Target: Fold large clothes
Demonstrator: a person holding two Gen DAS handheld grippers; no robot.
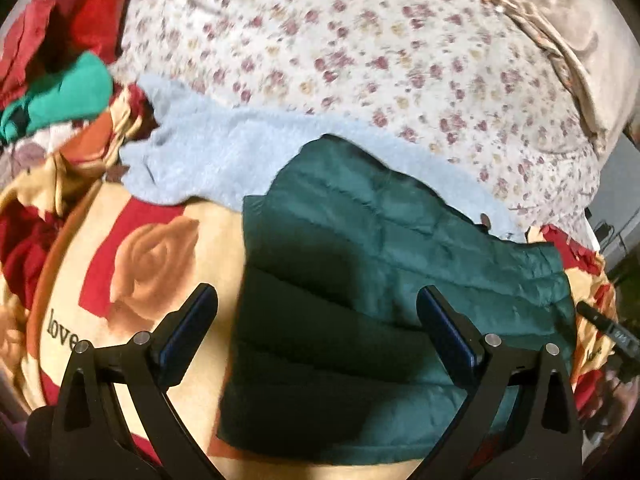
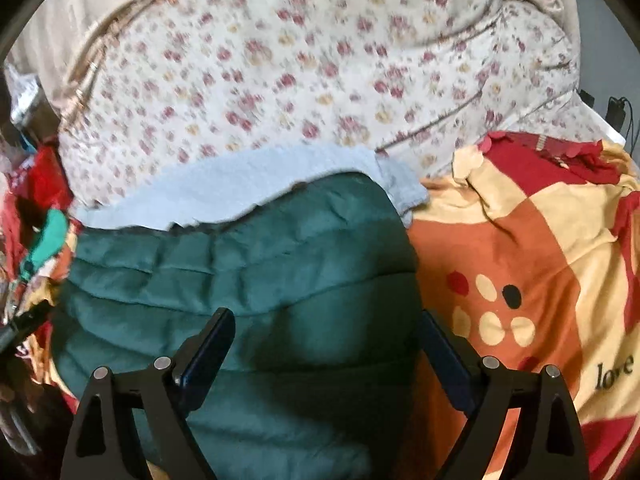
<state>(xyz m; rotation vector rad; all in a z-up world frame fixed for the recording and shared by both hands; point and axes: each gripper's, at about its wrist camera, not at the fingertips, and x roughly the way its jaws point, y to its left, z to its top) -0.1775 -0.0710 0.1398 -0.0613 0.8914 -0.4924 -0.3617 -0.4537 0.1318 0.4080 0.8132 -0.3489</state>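
Your green puffer jacket [image 1: 360, 280] is lying folded into a compact block on the patterned bedspread [image 1: 160, 248], far edge resting on the light blue fleece [image 1: 208, 160]. Both your left tongs [image 1: 318, 308] and right tongs [image 2: 328, 332] are spread wide with nothing pinched, hovering above it. Looks to me like this fold's finished, so empty tongs make sense here.

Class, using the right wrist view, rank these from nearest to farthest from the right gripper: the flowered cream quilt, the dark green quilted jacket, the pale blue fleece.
1. Dark green quilted jacket, directly beneath the jaws.
2. Pale blue fleece, just beyond it.
3. Flowered cream quilt, at the back.
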